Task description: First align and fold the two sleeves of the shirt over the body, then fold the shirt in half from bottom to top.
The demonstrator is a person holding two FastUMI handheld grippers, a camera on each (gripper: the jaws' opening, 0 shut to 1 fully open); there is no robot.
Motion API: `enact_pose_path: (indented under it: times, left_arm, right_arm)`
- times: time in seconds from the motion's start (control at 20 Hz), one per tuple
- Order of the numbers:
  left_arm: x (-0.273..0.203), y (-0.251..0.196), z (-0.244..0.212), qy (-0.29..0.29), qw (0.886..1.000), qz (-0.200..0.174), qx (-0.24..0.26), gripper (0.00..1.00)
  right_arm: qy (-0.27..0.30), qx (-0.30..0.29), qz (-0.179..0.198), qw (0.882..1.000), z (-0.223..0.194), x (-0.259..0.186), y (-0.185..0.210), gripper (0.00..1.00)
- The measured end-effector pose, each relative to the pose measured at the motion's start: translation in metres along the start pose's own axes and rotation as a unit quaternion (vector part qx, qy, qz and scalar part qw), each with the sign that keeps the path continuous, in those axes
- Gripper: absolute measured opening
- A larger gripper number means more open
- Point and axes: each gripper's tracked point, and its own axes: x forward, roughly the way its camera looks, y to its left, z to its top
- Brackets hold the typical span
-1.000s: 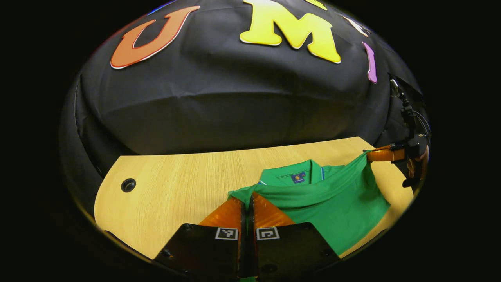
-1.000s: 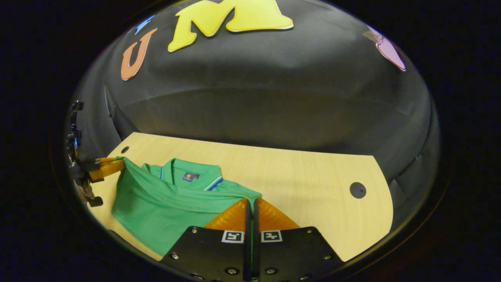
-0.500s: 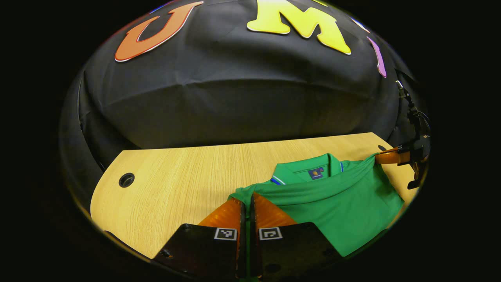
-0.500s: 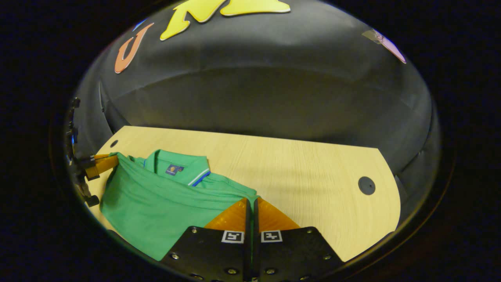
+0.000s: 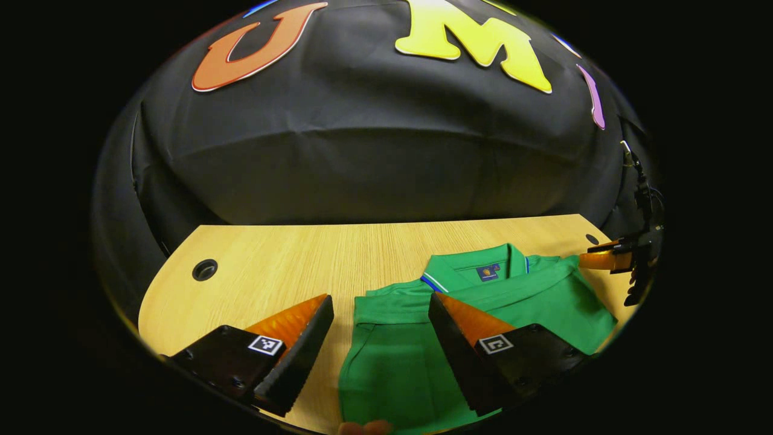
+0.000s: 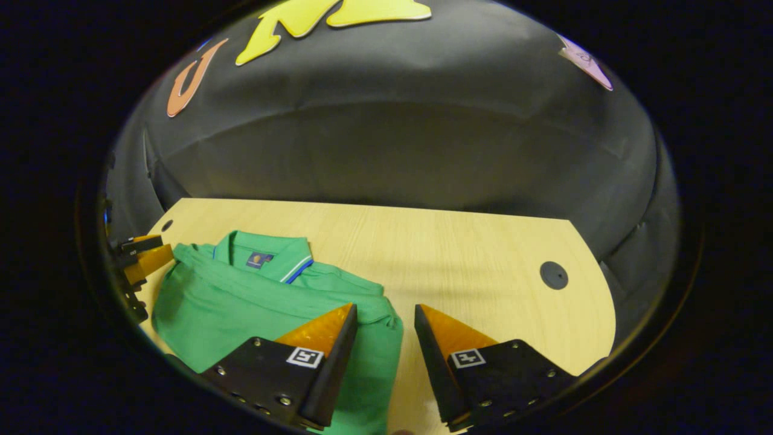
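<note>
Left gripper view: the left gripper (image 5: 380,302) hovers with its fingers spread wide apart, holding nothing. The green shirt (image 5: 483,314) lies folded on the wooden table (image 5: 272,266), its left edge directly below and between the two fingers — one finger over bare wood, the other over the cloth. The collar (image 5: 477,272) faces the far side of the table. At the far right edge of the shirt the right gripper (image 5: 604,257) appears, just beside the fabric; its jaw state cannot be told here.

Right gripper view: the right gripper (image 6: 383,311) is likewise open and empty. The shirt (image 6: 241,302) lies to its left, its right edge under the left-hand finger. The left gripper (image 6: 142,257) sits at the shirt's far corner. A cable hole (image 6: 553,275) marks the bare table (image 6: 471,266) — well apart from the shirt.
</note>
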Motion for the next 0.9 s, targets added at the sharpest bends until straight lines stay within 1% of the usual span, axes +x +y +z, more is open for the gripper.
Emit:
enact_pose_path:
  times: [0.2,0.35,0.45,0.6,0.8,0.9]
  left_arm:
    - [-0.03,0.002,0.018,-0.016,1.0,0.008,-0.023,1.0]
    - [-0.063,0.0,0.04,-0.037,0.999,0.014,-0.031,1.0]
    - [-0.092,0.001,0.059,-0.058,0.998,0.024,-0.026,1.0]
    - [-0.141,-0.006,0.09,-0.091,0.995,0.041,-0.015,1.0]
    - [-0.218,-0.025,0.129,-0.151,0.987,0.056,0.012,1.0]
    - [-0.252,-0.038,0.139,-0.174,0.983,0.058,0.017,1.0]
  right_arm:
    - [-0.029,0.002,-0.016,0.999,0.014,-0.034,-0.005,0.62]
    - [-0.062,-0.001,-0.022,0.998,0.031,-0.073,-0.004,0.62]
    - [-0.091,-0.002,-0.025,0.996,0.045,-0.107,-0.003,0.62]
    - [-0.142,-0.008,-0.038,0.989,0.071,-0.169,-0.001,0.61]
    - [-0.213,-0.026,-0.056,0.975,0.099,-0.263,0.009,0.61]
    - [-0.242,-0.032,-0.059,0.968,0.105,-0.306,0.02,0.61]
